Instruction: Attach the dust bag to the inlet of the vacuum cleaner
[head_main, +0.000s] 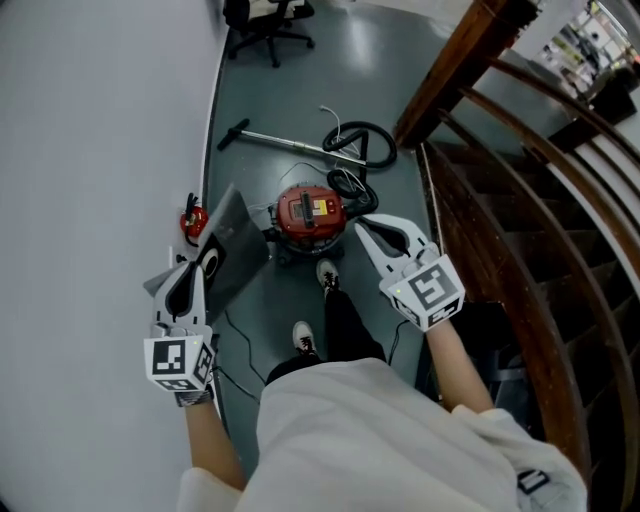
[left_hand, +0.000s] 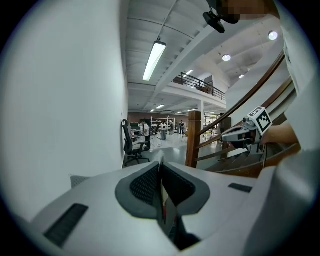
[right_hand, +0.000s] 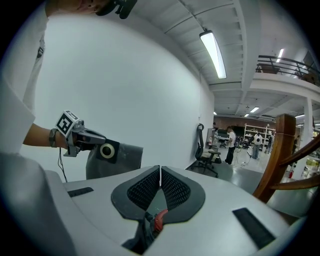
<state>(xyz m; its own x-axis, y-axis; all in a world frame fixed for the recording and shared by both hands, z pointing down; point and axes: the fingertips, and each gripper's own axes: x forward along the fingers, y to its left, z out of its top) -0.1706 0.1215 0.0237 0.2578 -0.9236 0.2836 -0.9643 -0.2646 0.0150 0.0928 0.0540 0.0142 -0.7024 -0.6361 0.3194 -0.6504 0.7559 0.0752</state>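
Operator in a white short-sleeved shirt (head_main: 380, 440), dark trousers (head_main: 345, 325) and black-and-white shoes (head_main: 327, 273). The left gripper (head_main: 196, 263) and right gripper (head_main: 362, 222) are white-shelled, with dark grey waffled pads (right_hand: 175, 190), black-and-white marker cubes (head_main: 432, 290) and thin dark cables (right_hand: 60, 167).

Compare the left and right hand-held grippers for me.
The left hand-held gripper is shut on the grey dust bag; the right hand-held gripper is shut on nothing. The left is by the white wall, the right nearer the wooden stairs. Both carry a marker cube.
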